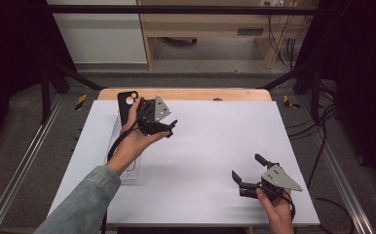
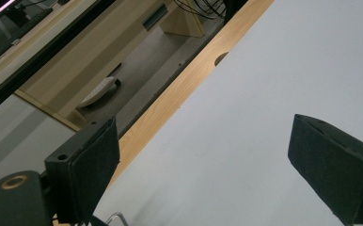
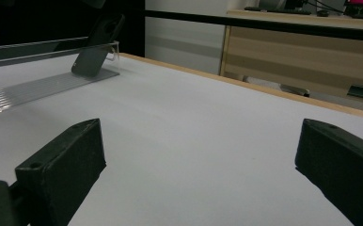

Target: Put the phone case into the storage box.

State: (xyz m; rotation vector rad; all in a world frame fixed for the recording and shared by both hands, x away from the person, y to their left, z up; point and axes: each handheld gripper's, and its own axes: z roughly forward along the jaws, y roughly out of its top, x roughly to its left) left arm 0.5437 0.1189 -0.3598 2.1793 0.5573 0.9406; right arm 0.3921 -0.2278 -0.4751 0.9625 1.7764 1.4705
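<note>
Both grippers open over the white counter, phone leaning on its clear stand

Nearest the high camera, the person's right hand (image 1: 273, 207) grips the right gripper (image 1: 247, 171) low over the counter (image 1: 210, 146), well to the right of the clear stand (image 1: 127, 165) and nearer the person. Its fingers are spread wide with nothing between them. A denim-sleeved left forearm reaches up to the left gripper (image 1: 170, 127), held just right of the stand's far end, tilted, fingers pointing right. The black phone (image 1: 126, 105) leans at that far end, beside the left hand (image 1: 135, 139). No writing can be read on it.

Left gripper view: the two padded fingers (image 2: 95, 160) stand wide apart and hold nothing; white counter and its wooden edge run slantwise behind them.

Right gripper view: both fingers (image 3: 67, 160) are far apart and empty, just above the counter. Beyond them, far left, the phone (image 3: 95, 47) leans tilted against the stand (image 3: 38, 89), whose ribbed base lies flat. No label is legible.
</note>
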